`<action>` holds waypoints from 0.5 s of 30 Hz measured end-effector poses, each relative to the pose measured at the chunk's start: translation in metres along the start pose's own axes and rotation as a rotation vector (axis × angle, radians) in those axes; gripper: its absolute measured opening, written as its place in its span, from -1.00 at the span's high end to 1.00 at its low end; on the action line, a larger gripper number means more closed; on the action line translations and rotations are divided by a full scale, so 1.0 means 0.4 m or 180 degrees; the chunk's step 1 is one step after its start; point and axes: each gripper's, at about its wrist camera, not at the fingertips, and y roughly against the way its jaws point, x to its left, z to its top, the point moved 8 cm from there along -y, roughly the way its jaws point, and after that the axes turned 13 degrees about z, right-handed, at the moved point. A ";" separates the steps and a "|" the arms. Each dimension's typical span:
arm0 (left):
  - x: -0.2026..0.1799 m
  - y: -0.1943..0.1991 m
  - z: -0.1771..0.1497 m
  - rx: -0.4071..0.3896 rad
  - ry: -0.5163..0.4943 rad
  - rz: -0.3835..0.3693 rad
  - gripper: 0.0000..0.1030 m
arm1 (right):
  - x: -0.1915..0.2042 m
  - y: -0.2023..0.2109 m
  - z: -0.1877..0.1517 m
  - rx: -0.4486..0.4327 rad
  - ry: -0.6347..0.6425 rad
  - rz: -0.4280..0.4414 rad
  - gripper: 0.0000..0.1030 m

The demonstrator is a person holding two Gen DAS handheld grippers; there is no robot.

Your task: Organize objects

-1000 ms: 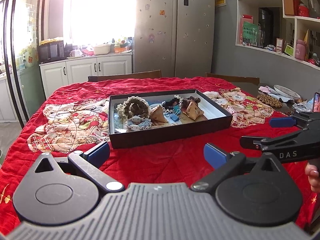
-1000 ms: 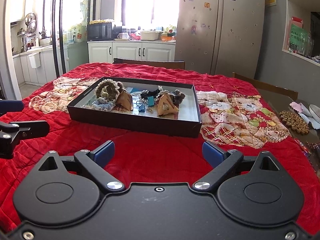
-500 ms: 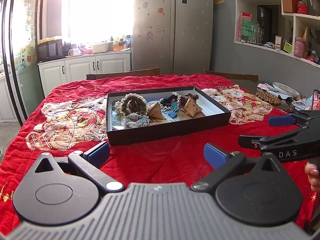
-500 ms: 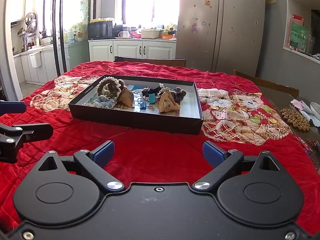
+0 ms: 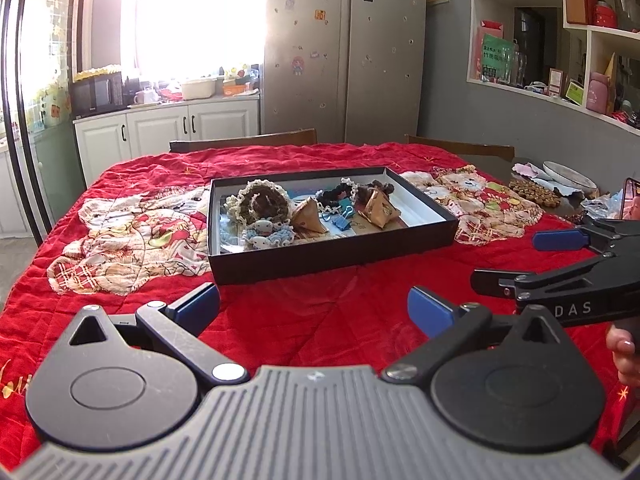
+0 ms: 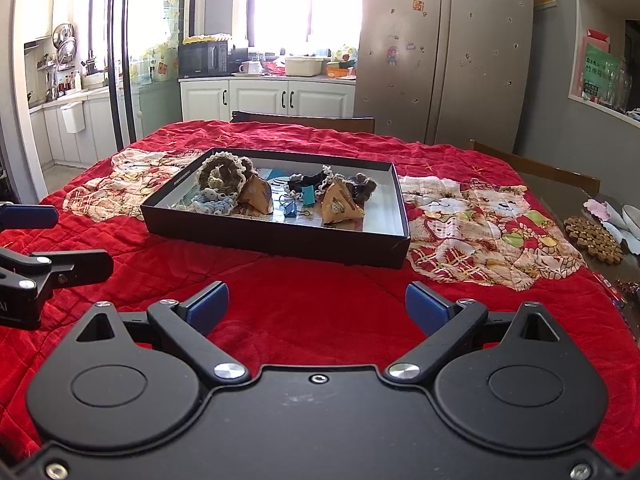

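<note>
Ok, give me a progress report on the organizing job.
Done: nothing visibly sorted; the crocheted pieces, brown pouches and blue binder clips lie jumbled in the black tray. In hand: nothing; the left gripper and right gripper are both open and empty, above the red cloth short of the tray. Left: apparently all the picking and sorting.

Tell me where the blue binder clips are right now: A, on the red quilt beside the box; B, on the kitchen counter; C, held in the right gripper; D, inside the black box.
D: the blue binder clips lie inside the black box, between the two tan pouches; both grippers are open and empty.
</note>
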 end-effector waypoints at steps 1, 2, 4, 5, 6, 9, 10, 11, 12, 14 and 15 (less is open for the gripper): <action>0.000 -0.001 0.000 0.0012 0.0001 0.0003 -1.00 | 0.002 0.000 -0.001 0.0004 0.0000 0.0000 -0.85; -0.001 -0.002 -0.002 0.0021 -0.0003 0.0009 -1.00 | 0.001 0.000 -0.002 0.0005 -0.0001 0.0002 -0.85; -0.002 -0.004 -0.003 0.0040 -0.0014 0.0005 -1.00 | 0.003 0.000 -0.003 0.0008 -0.0004 0.0008 -0.86; -0.002 -0.004 -0.005 0.0048 -0.0017 0.0001 -1.00 | 0.001 -0.001 -0.003 0.0014 -0.0002 0.0013 -0.86; -0.003 -0.004 -0.005 0.0050 -0.0020 -0.0002 -1.00 | 0.003 -0.001 -0.003 0.0019 0.0002 0.0016 -0.86; -0.006 0.000 -0.005 0.0026 -0.0047 0.0002 -1.00 | 0.005 -0.003 -0.006 0.0032 0.0008 0.0025 -0.86; -0.007 0.001 -0.005 0.0022 -0.0061 0.0010 -1.00 | 0.004 -0.004 -0.006 0.0038 0.0009 0.0026 -0.86; -0.008 0.001 -0.006 0.0023 -0.0069 0.0017 -1.00 | 0.001 -0.005 -0.005 0.0041 0.0008 0.0028 -0.86; -0.010 0.001 -0.006 0.0024 -0.0076 0.0021 -1.00 | 0.001 -0.006 -0.006 0.0043 0.0009 0.0030 -0.86; -0.010 0.000 -0.007 0.0032 -0.0078 0.0021 -1.00 | 0.001 -0.006 -0.006 0.0047 0.0012 0.0030 -0.86; -0.011 -0.001 -0.008 0.0040 -0.0076 0.0013 -1.00 | 0.001 -0.007 -0.007 0.0048 0.0013 0.0031 -0.86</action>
